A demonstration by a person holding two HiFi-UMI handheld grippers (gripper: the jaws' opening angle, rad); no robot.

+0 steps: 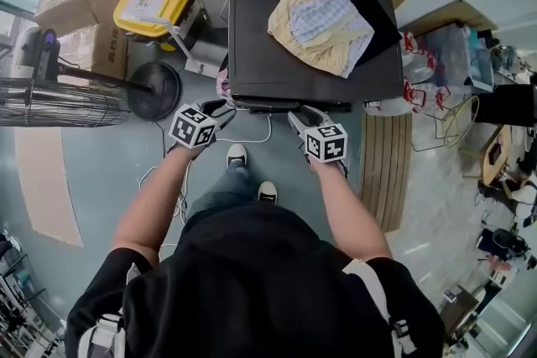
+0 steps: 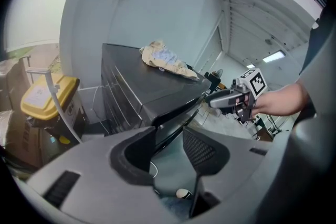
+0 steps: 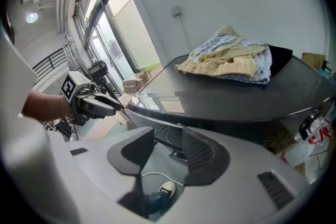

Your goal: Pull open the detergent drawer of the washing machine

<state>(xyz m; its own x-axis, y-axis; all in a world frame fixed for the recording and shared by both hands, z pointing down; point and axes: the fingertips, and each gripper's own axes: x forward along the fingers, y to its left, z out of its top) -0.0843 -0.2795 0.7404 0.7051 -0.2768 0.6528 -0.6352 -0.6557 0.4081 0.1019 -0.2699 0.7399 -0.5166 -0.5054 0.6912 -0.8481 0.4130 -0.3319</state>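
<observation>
Holds left gripper (image 1: 225, 109) at washer (image 1: 252, 21) front-left corner, jaws apart, top-front edge lined up just ahead of them, nothing clamped. Holds right gripper (image 1: 295, 118) further right along same edge, jaws apart, empty. Cannot make out drawer itself; likely sits in front panel under top lip, nearest left gripper, not yet pulled. Probably light rigid plastic on a slide, smooth; best hooked at recessed front pull, drawn straight out; may stick. Stands on grey floor (image 1: 109, 172), shoes (image 1: 237, 153) and white cable (image 1: 267, 130) below. Beyond: soft clothes (image 1: 323, 12) heaped on dark lid; yellow bin (image 1: 155, 0), boxes (image 1: 84, 12), fan (image 1: 50, 101) left; wood slats (image 1: 388, 163) right.
</observation>
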